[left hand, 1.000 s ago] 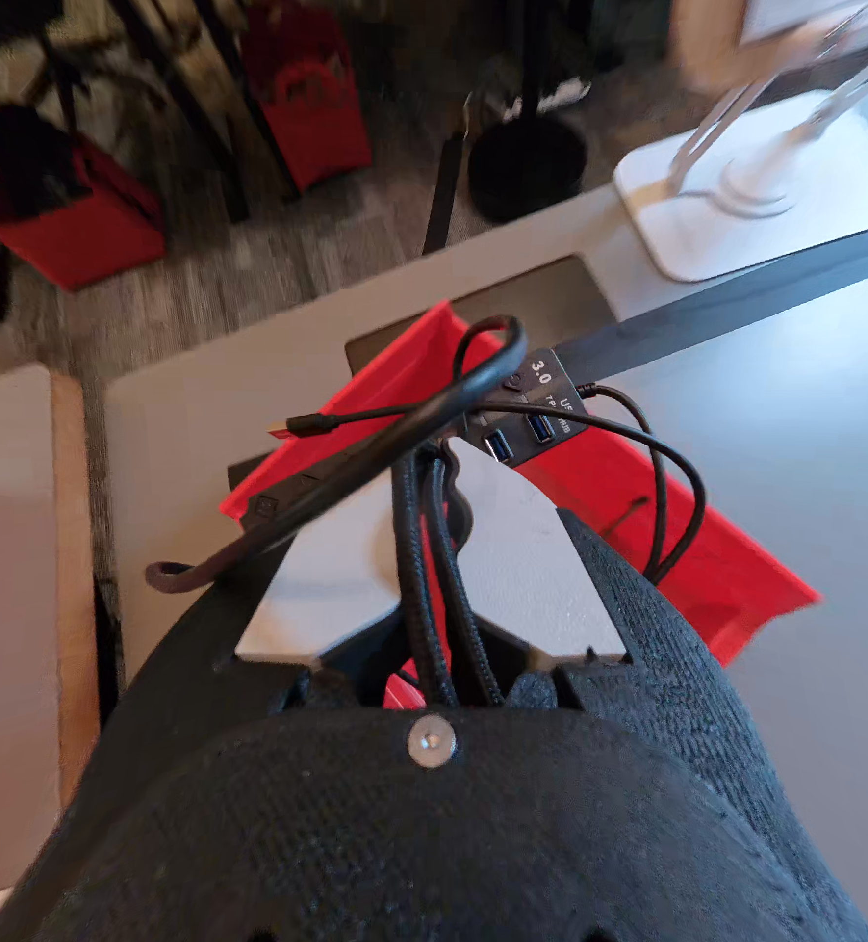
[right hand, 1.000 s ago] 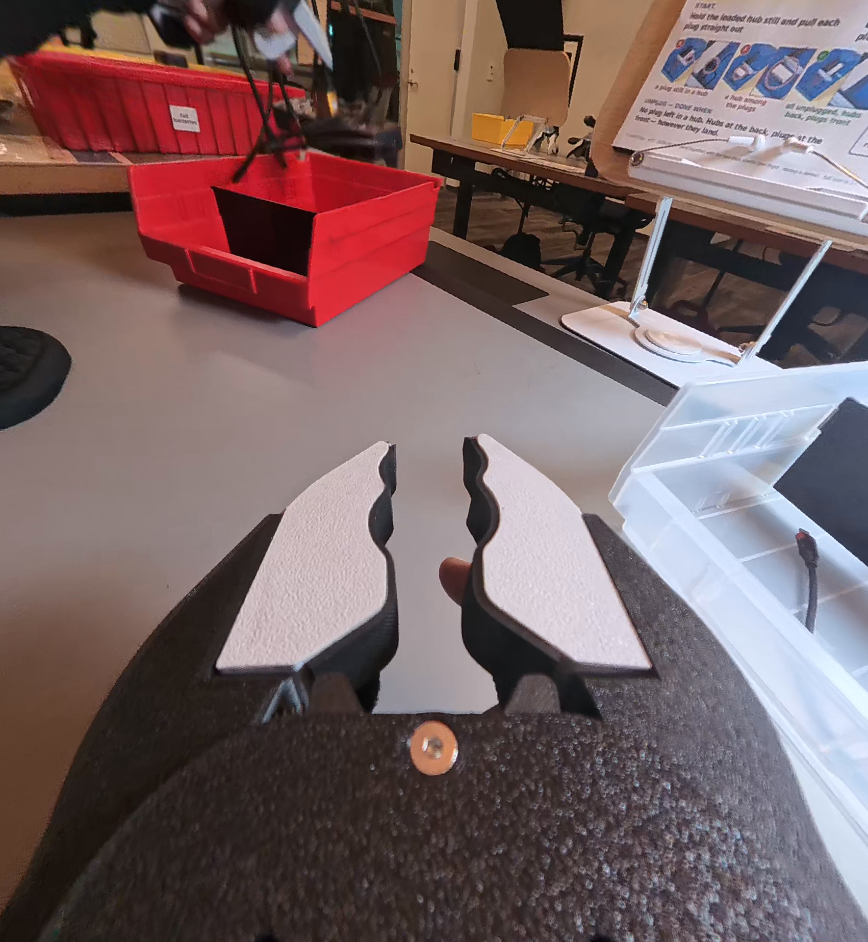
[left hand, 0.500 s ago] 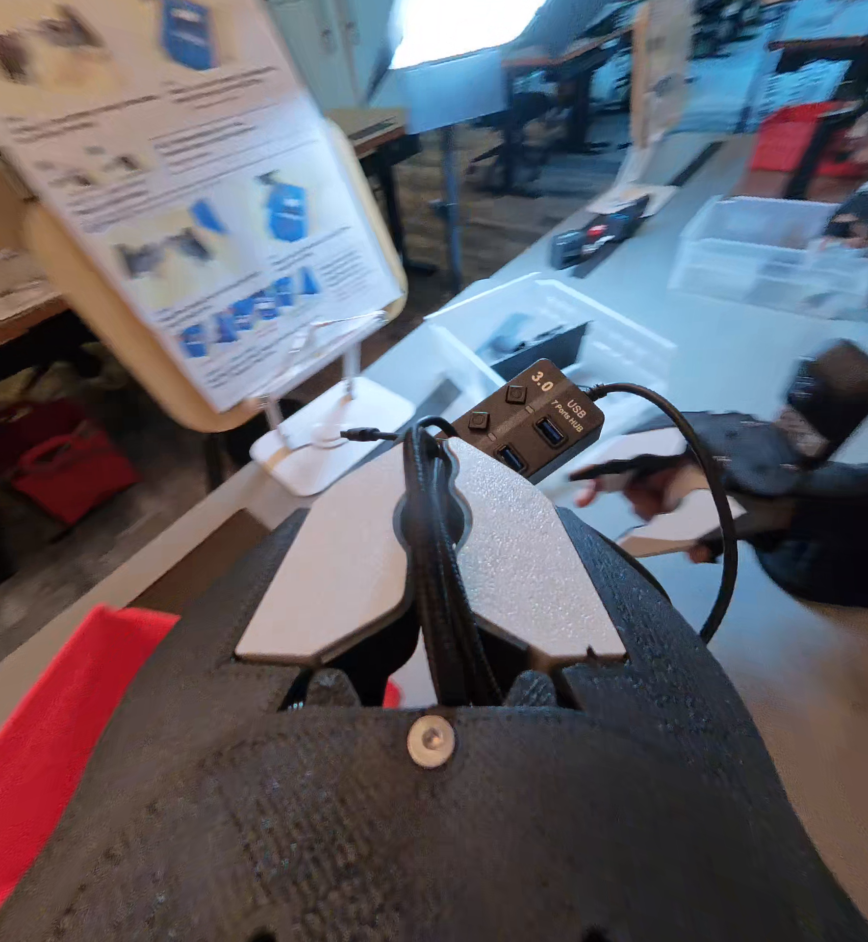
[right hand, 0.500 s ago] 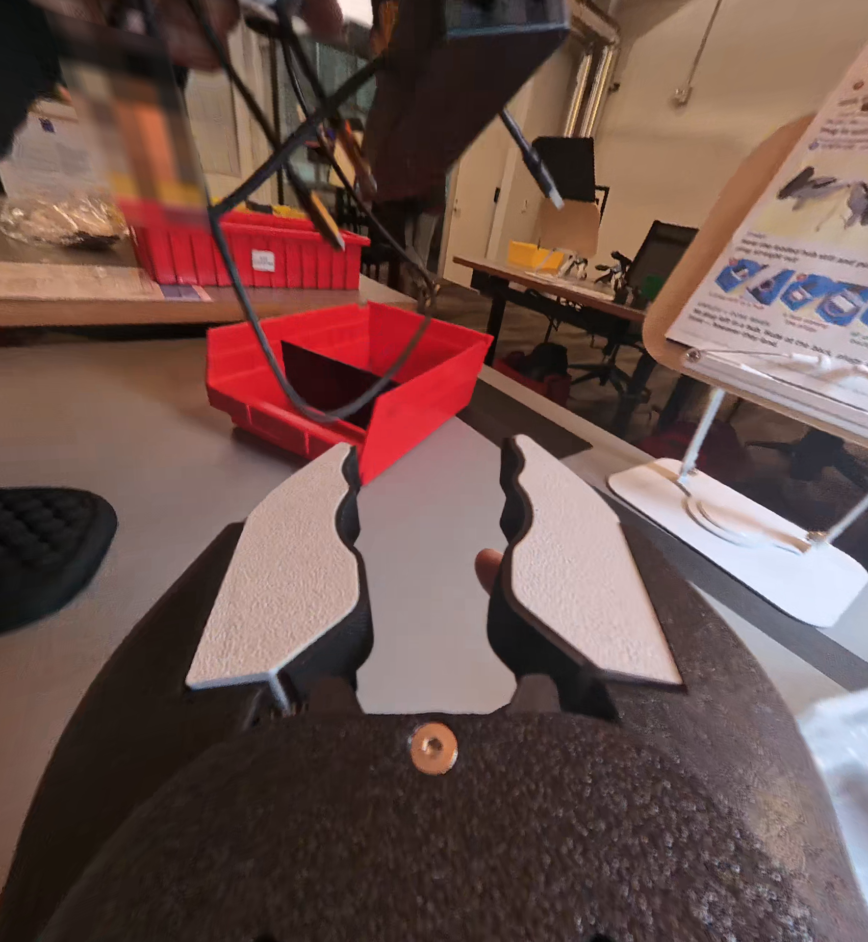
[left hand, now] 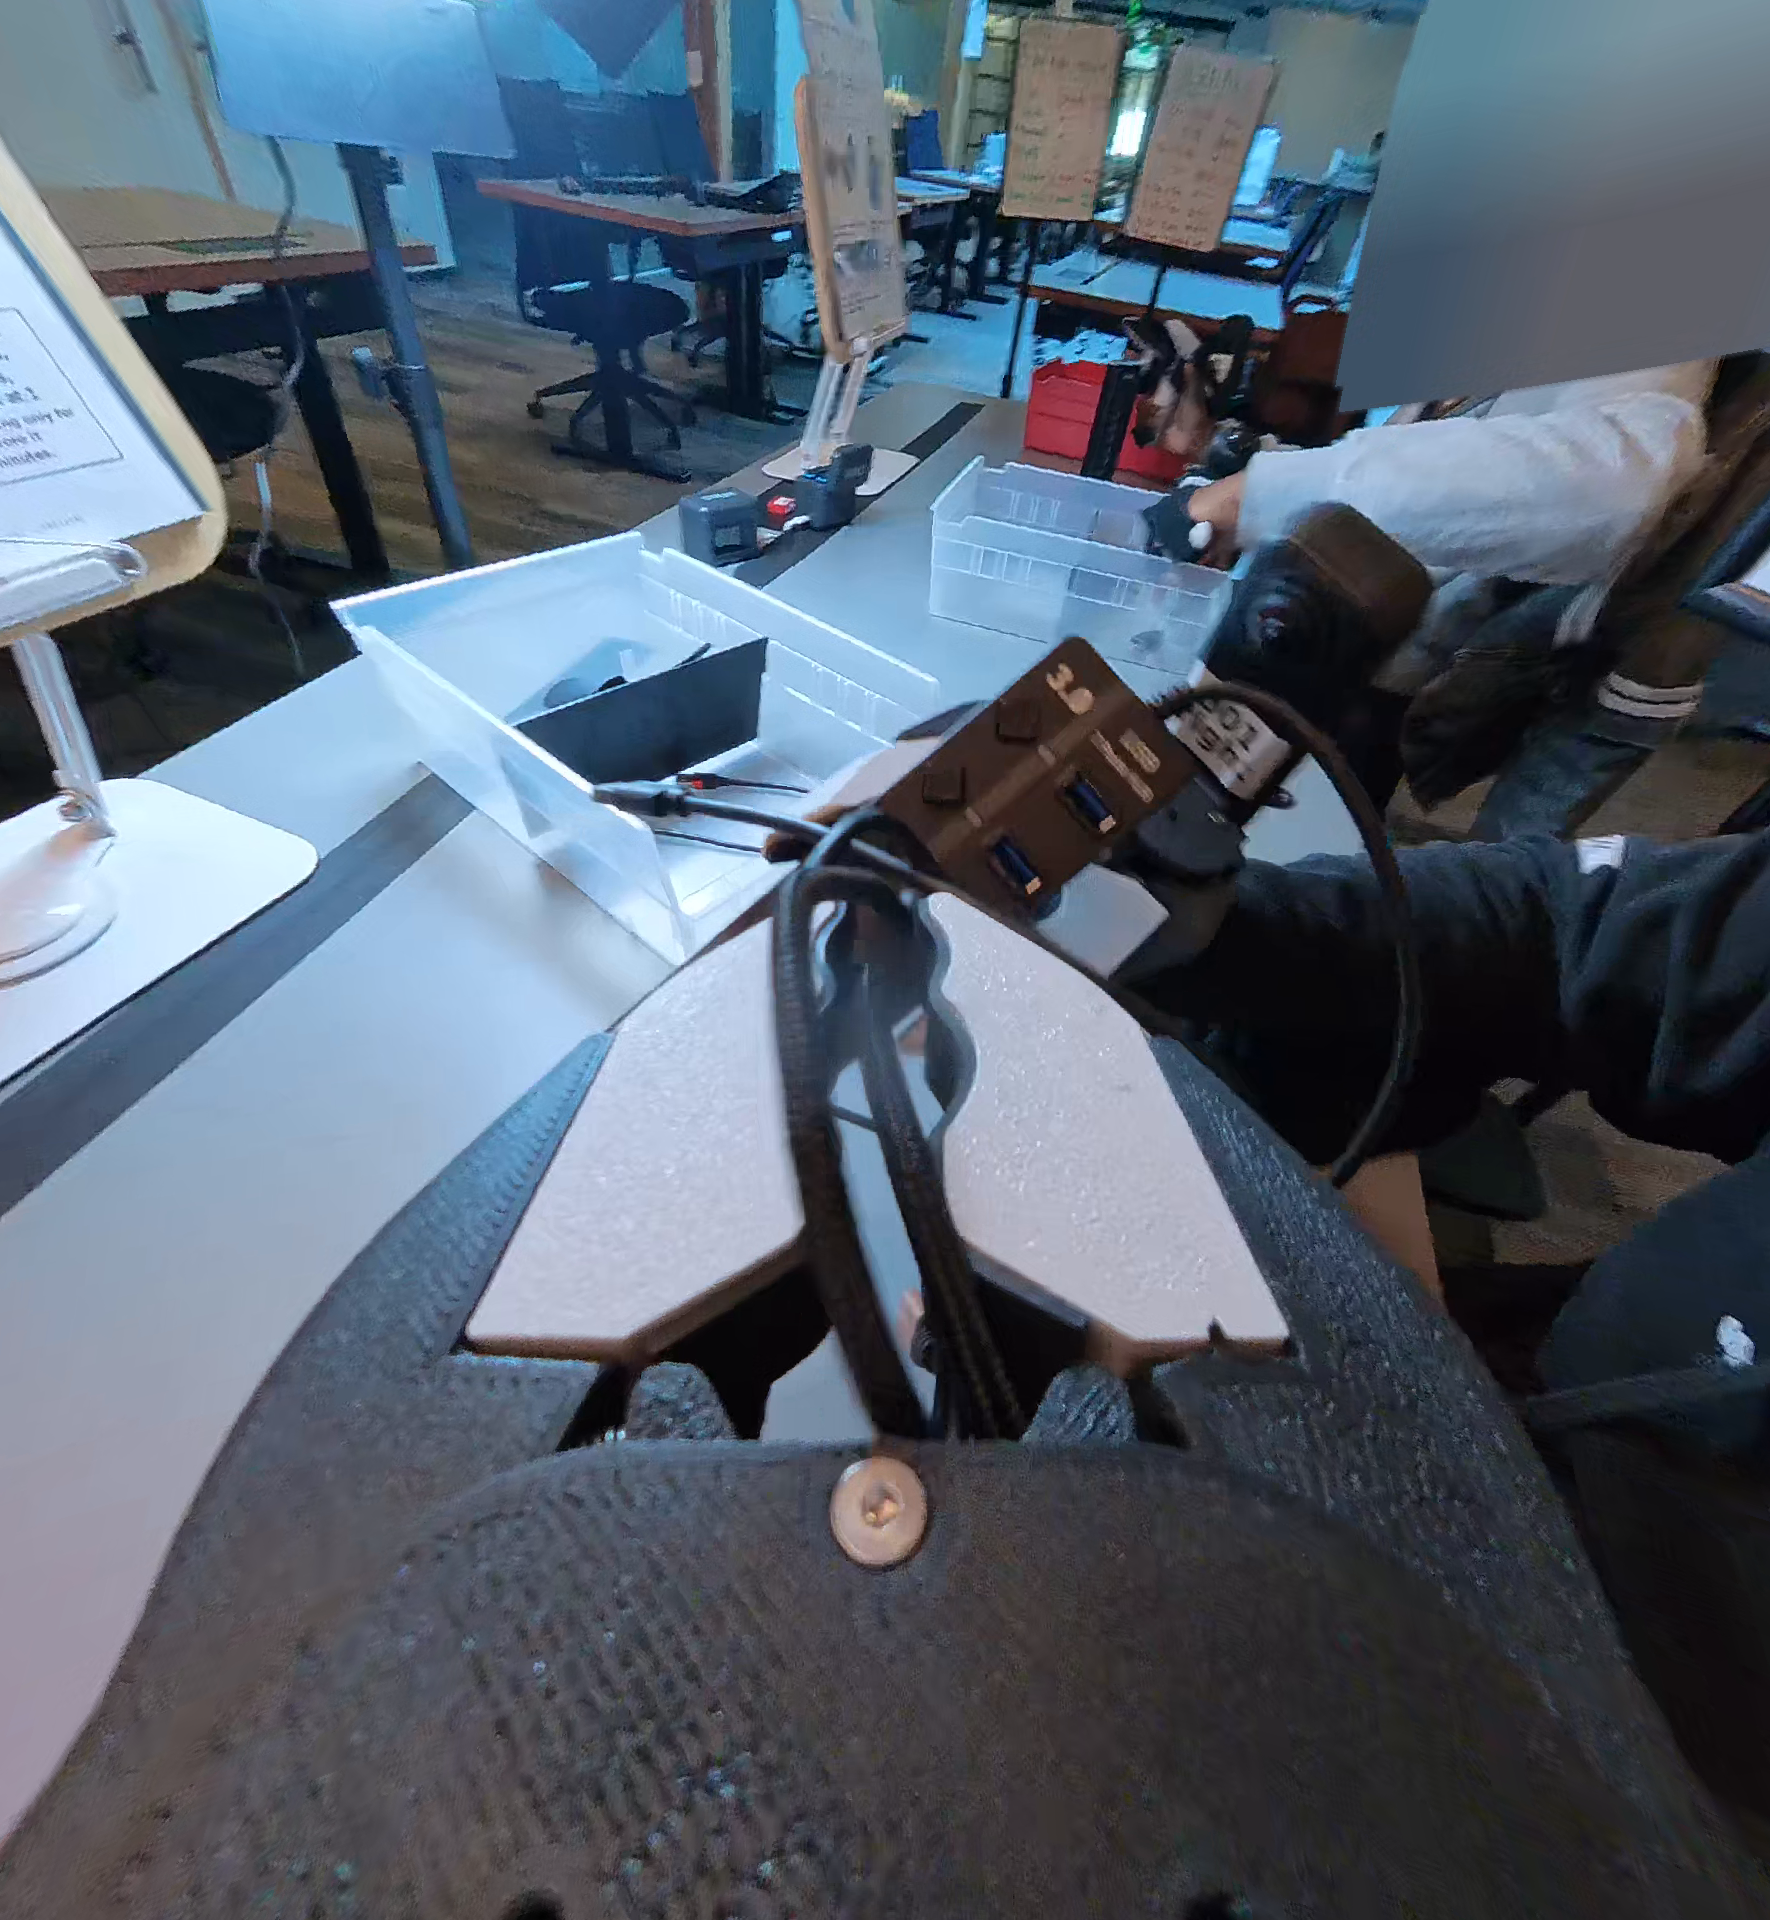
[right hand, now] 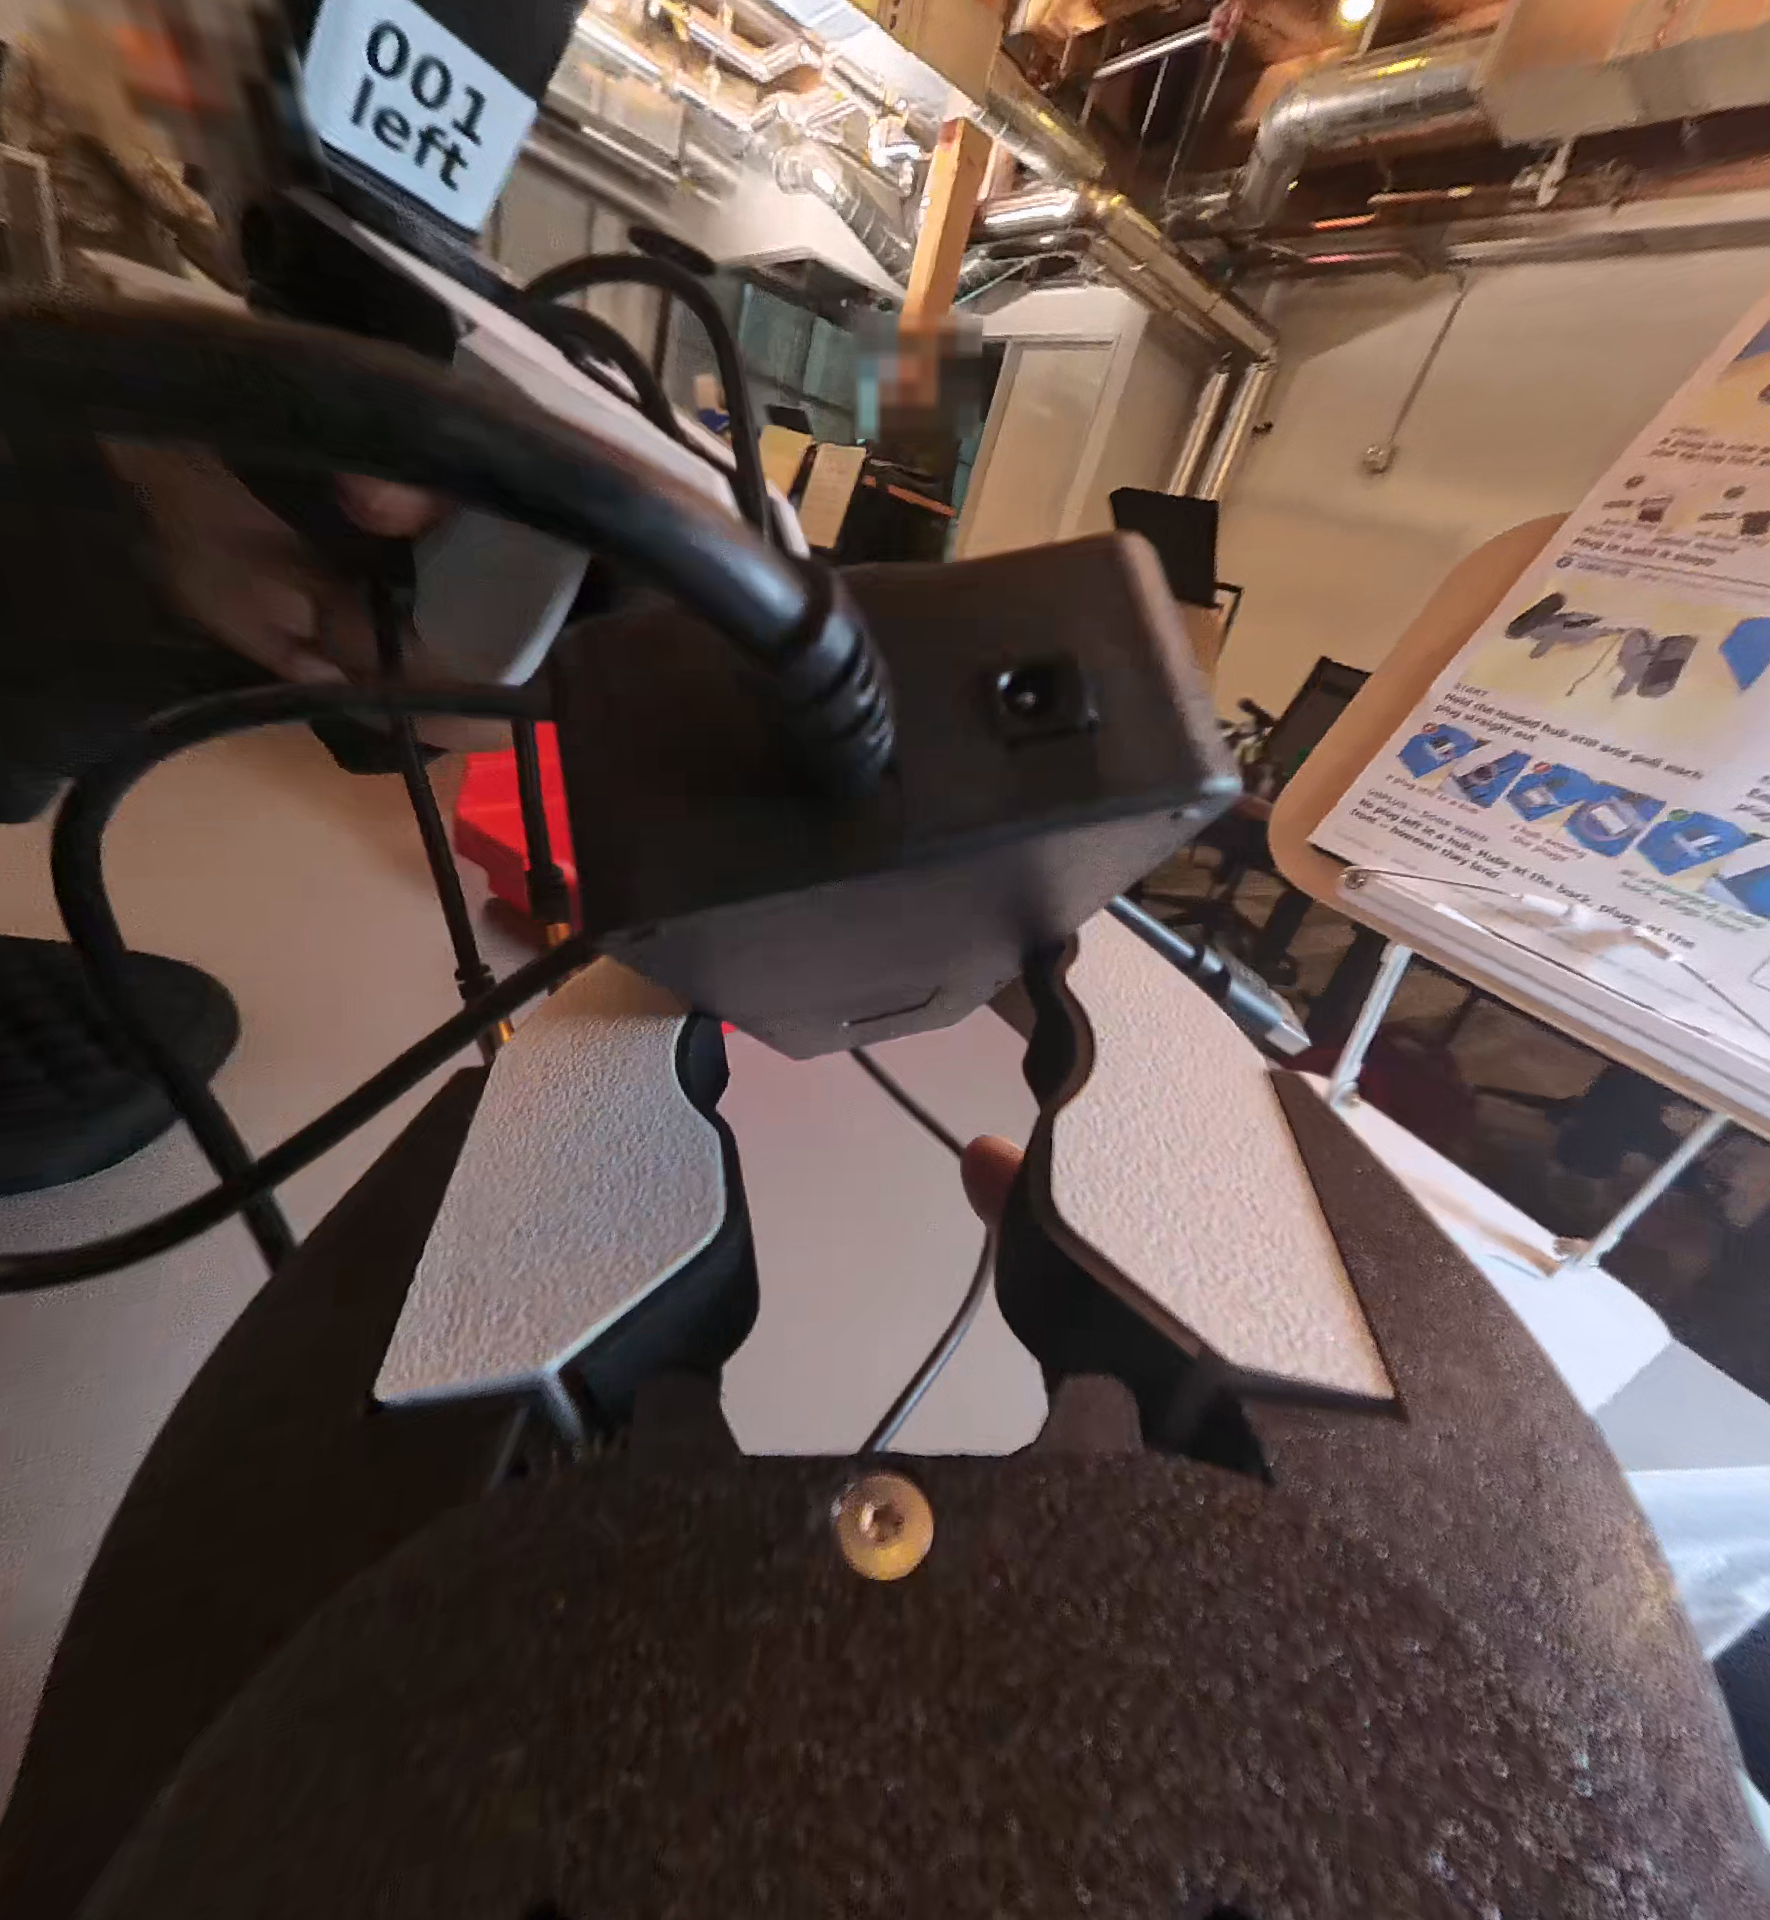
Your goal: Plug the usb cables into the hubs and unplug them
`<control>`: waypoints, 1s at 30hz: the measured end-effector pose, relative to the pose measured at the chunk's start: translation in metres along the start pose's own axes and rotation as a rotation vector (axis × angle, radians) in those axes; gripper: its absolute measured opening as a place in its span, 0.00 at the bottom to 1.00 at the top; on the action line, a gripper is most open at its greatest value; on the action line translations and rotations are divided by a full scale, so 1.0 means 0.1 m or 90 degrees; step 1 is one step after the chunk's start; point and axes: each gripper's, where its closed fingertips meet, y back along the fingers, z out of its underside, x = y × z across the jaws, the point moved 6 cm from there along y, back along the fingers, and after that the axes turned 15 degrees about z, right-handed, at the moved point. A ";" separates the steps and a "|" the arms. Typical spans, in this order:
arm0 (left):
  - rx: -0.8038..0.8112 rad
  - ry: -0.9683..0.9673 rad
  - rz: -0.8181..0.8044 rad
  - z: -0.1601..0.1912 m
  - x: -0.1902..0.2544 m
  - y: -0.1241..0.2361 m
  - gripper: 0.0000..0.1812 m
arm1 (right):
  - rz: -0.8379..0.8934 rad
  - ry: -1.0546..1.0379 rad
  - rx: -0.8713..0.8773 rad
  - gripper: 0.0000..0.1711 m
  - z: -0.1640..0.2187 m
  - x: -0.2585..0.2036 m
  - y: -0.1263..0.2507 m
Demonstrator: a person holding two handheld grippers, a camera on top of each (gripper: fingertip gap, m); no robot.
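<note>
With the left tongs point(left hand: 886, 940) pinching the braided cables point(left hand: 865, 1195), the spread right tongs point(right hand: 876, 1003) should square up and clamp the hub point(right hand: 891, 769) by its flat sides (not its cord).

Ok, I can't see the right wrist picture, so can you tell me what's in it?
A black USB hub hangs in the air just past the open right gripper, with a thick black cable plugged into its end. Thinner cables dangle over the grey table, and an instruction sheet on a stand is at the right.
</note>
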 end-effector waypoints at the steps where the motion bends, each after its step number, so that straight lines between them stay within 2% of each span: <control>1: 0.005 0.000 0.014 0.02 0.02 0.04 0.09 | -0.013 -0.009 -0.005 0.33 -0.01 0.03 0.01; 6: 0.054 -0.016 0.091 0.01 0.21 0.39 0.20 | -0.114 -0.049 -0.045 0.33 -0.02 0.17 0.11; 10: 0.116 -0.047 0.160 -0.11 0.35 0.78 0.21 | -0.201 -0.102 -0.038 0.33 -0.11 0.26 0.23; 14: 0.194 0.009 0.228 -0.14 0.22 0.95 0.18 | -0.371 -0.150 -0.042 0.33 -0.22 0.15 0.41; 15: 0.187 0.028 0.230 -0.07 0.14 0.88 0.16 | -0.416 -0.160 -0.048 0.33 -0.24 0.08 0.45; 17: 0.104 0.055 0.261 0.21 0.05 0.57 0.19 | -0.483 -0.176 -0.044 0.33 -0.25 -0.06 0.49; 20: -0.024 0.145 0.407 0.72 0.12 0.02 0.27 | -0.545 -0.220 -0.030 0.33 -0.26 -0.22 0.50; 24: -0.043 0.226 0.550 0.99 0.36 -0.41 0.25 | -0.576 -0.246 -0.046 0.33 -0.16 -0.31 0.48; 26: -0.037 0.235 0.515 1.06 0.37 -0.56 0.20 | -0.595 -0.263 -0.054 0.33 -0.13 -0.33 0.48; 30: 0.025 0.250 0.496 1.08 0.34 -0.59 0.19 | -0.581 -0.302 -0.047 0.33 -0.11 -0.29 0.44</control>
